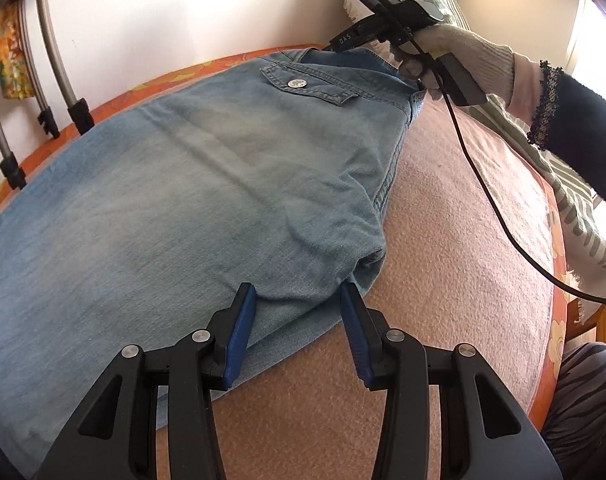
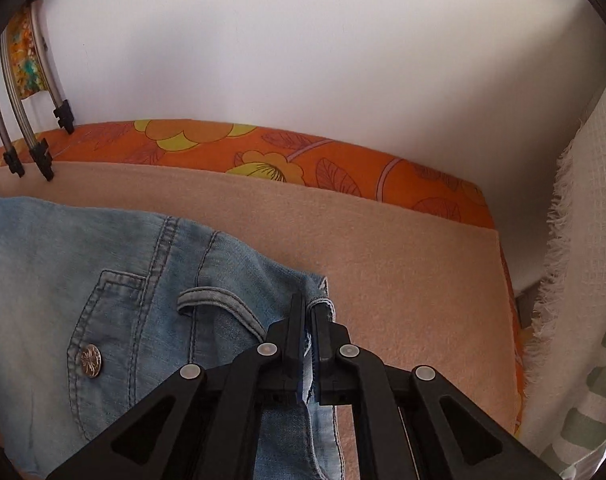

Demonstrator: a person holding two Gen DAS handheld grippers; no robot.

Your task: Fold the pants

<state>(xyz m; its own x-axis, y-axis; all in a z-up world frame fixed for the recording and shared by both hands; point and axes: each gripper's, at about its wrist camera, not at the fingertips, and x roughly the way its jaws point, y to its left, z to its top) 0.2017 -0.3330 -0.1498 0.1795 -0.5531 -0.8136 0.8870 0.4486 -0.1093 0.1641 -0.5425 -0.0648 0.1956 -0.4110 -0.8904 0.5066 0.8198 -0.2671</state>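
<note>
Light blue denim pants [image 1: 183,200] lie flat on a pink blanket [image 1: 463,220], back pocket with a metal button [image 1: 296,84] facing up. My left gripper [image 1: 299,292] is open, its blue-padded fingers straddling a bulge of denim at the pants' near edge. My right gripper [image 1: 335,46] is at the far waistband corner, held by a gloved hand. In the right wrist view the right gripper [image 2: 308,308] is shut on the waistband edge of the pants [image 2: 123,280], beside a belt loop [image 2: 219,300].
An orange floral sheet [image 2: 263,152] borders the blanket along a white wall. Metal rack legs [image 1: 47,80] lean at the far left. A green-patterned white throw [image 2: 583,240] hangs at the right. A black cable [image 1: 483,184] trails across the blanket.
</note>
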